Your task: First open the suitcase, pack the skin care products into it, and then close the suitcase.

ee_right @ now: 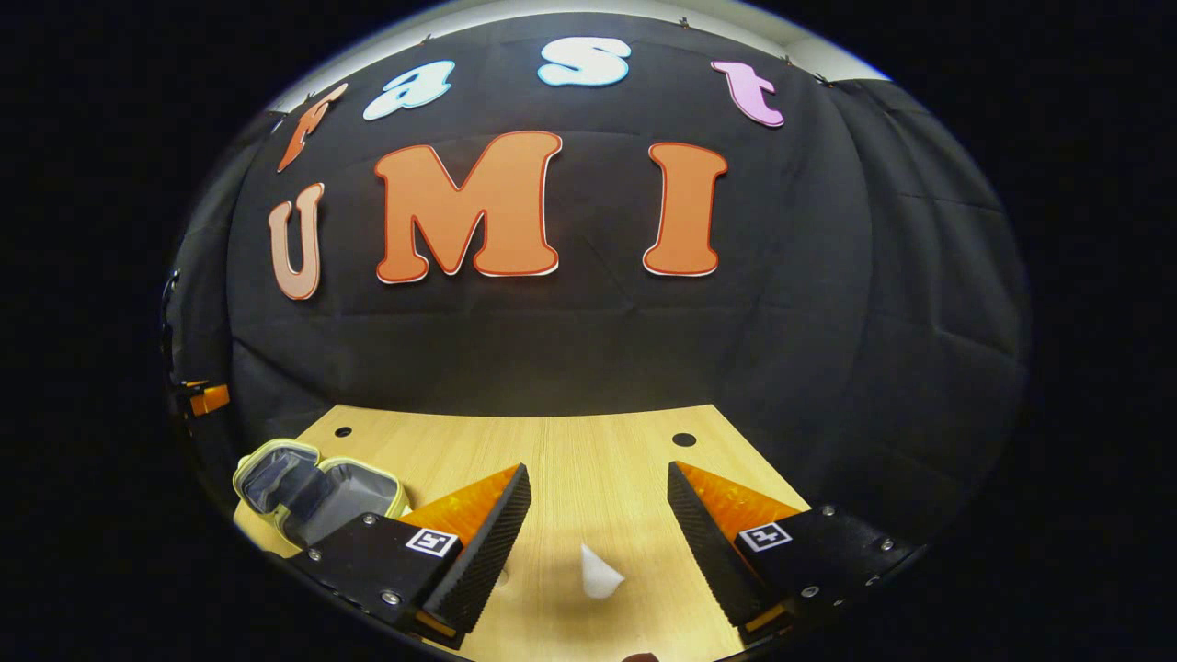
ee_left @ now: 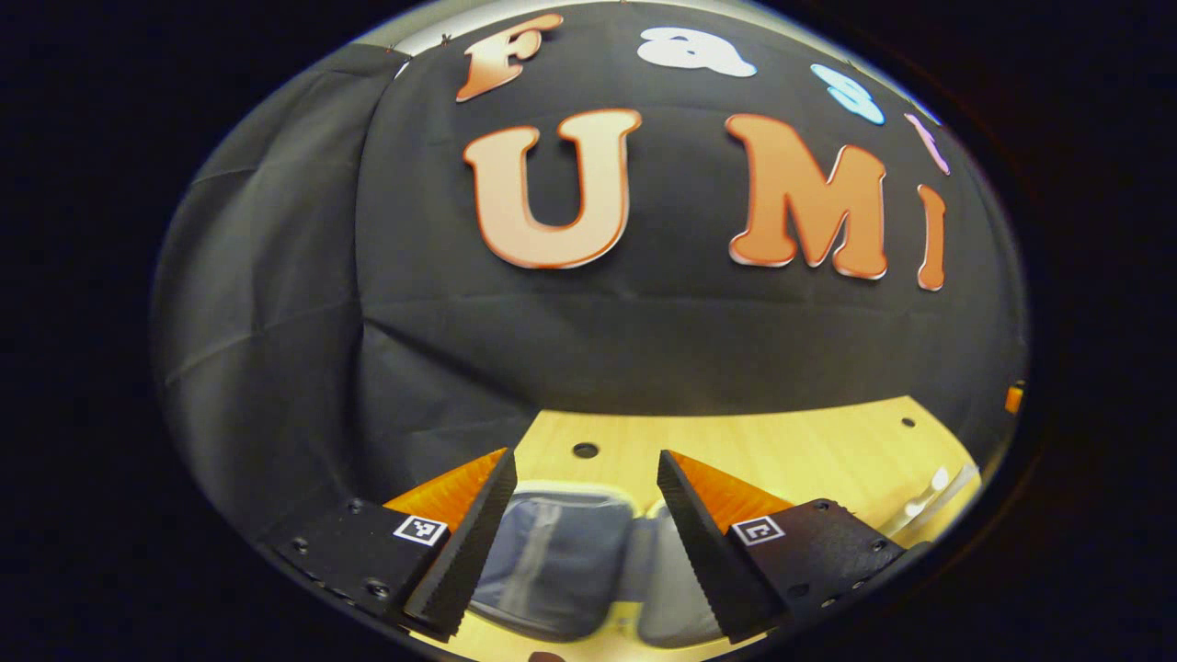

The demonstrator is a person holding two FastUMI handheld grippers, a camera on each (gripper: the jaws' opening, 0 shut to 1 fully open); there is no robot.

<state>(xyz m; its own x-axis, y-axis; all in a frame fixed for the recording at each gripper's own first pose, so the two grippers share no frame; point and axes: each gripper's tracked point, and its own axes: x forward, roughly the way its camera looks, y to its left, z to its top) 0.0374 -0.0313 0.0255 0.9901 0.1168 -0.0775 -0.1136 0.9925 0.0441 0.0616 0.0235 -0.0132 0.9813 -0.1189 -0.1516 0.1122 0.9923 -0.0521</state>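
Observation:
The small suitcase [ee_left: 561, 552] lies open on the wooden table, right under my left gripper [ee_left: 585, 457], showing grey-blue lining and a pale rim. That gripper is open above it with nothing between its fingers. In the right gripper view the same suitcase [ee_right: 276, 478] sits open at the table's left, its two halves spread and its rim pale green. My right gripper [ee_right: 599, 469] is open over the table, and a small white cone-shaped skin care item [ee_right: 599, 572] stands on the wood below the gap between its fingers, untouched.
The light wooden table [ee_right: 588, 441] has round holes [ee_right: 683, 439] near its far edge, and black cloth walls close behind it. Blurred pale items [ee_left: 929, 496] lie at the table's right edge in the left gripper view.

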